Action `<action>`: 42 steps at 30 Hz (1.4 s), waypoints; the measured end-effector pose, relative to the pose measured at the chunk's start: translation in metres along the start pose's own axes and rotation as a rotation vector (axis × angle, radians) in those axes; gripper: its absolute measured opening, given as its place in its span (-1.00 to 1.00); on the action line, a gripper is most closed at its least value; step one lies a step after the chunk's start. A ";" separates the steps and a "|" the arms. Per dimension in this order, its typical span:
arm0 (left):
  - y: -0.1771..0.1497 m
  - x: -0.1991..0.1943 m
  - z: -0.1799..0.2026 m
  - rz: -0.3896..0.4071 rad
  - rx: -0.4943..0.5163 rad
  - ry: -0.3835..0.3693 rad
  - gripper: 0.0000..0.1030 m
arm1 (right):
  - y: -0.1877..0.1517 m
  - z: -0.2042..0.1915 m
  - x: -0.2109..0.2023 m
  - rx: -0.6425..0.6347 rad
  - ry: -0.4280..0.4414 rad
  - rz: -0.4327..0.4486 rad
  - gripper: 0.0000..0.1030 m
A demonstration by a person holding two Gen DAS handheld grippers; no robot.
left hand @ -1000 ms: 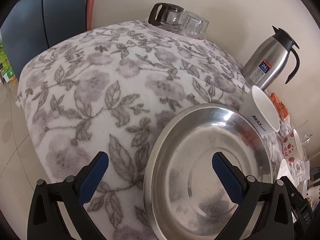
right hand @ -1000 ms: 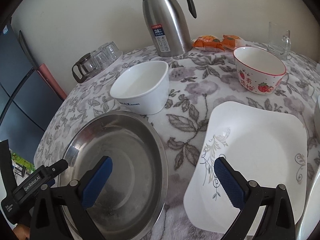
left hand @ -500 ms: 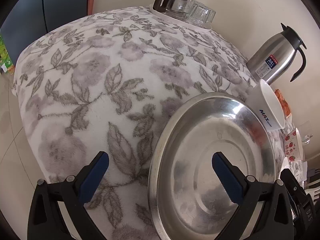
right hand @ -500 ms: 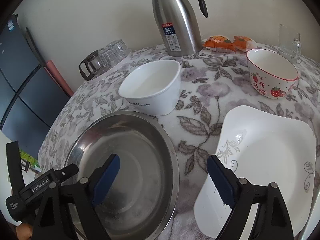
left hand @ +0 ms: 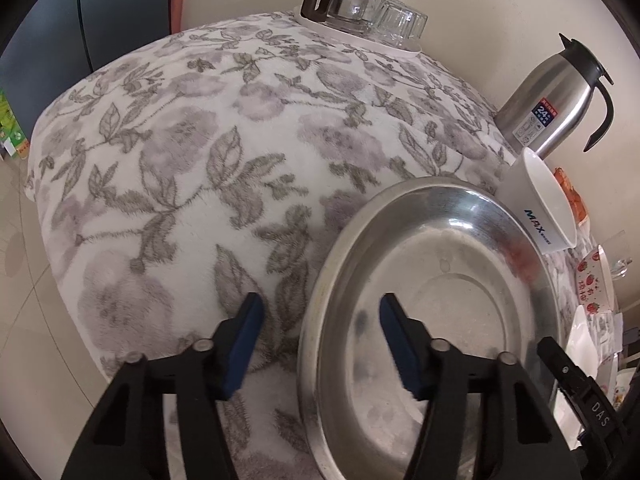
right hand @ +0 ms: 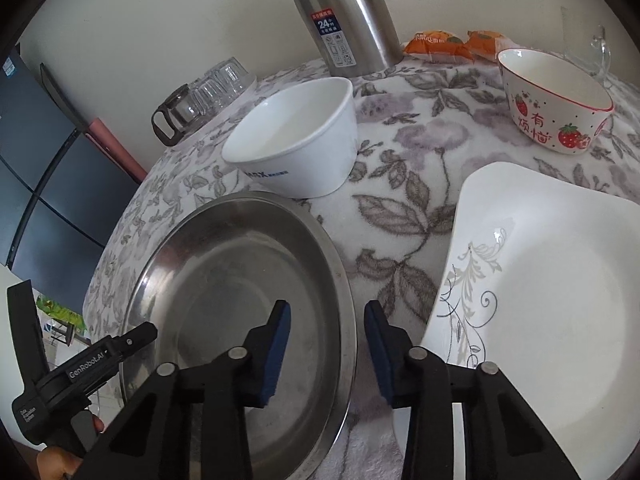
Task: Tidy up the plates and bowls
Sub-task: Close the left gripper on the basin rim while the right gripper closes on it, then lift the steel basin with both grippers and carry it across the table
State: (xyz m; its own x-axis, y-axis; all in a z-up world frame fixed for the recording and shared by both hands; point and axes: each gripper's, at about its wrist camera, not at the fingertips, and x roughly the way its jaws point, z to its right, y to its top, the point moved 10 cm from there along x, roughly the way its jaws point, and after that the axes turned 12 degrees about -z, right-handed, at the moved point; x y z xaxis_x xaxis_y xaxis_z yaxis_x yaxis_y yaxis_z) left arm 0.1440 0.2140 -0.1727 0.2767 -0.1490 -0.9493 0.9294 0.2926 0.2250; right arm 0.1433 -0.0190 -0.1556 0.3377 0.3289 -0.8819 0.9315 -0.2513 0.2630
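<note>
A round steel plate point(left hand: 460, 280) point(right hand: 224, 280) lies at the near edge of the flowered tablecloth. My left gripper point(left hand: 320, 340) straddles its left rim. Its jaws are closing, one pad outside on the cloth, one inside the dish, and neither touches the rim. My right gripper point(right hand: 326, 340) straddles the right rim the same way, jaws closing with a small gap left. Behind the plate stands a white bowl point(right hand: 296, 140) point(left hand: 548, 200). A white square plate point(right hand: 560, 300) lies to the right, and a strawberry-print bowl point(right hand: 556, 104) sits at the far right.
A steel thermos point(right hand: 348, 20) point(left hand: 548, 112) stands at the back wall, with orange snack packets point(right hand: 440, 44) and a glass mug point(right hand: 588, 40) beside it. A glass jug with upturned glasses point(left hand: 360, 12) sits at the far left corner. The table drops off to the floor on the left.
Both grippers' jaws have narrowed from wide open, each around a rim of the steel plate. The hands have hardly moved.
</note>
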 end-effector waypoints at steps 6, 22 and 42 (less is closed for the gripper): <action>-0.001 -0.001 -0.001 0.008 0.010 0.000 -0.50 | -0.001 0.002 0.000 0.012 0.011 -0.007 -0.43; -0.005 -0.017 0.003 0.024 0.028 -0.007 -0.60 | -0.008 -0.007 -0.017 -0.051 0.041 -0.004 -0.46; -0.007 -0.075 0.040 0.111 0.100 0.008 -0.60 | -0.006 -0.006 -0.077 -0.113 0.066 0.093 -0.49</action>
State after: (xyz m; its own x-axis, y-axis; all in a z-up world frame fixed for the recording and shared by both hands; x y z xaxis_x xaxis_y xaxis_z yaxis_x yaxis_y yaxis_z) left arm 0.1267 0.1849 -0.0946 0.3771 -0.1135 -0.9192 0.9133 0.2107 0.3487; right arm 0.1129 -0.0372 -0.0864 0.4275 0.3690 -0.8253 0.9040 -0.1805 0.3875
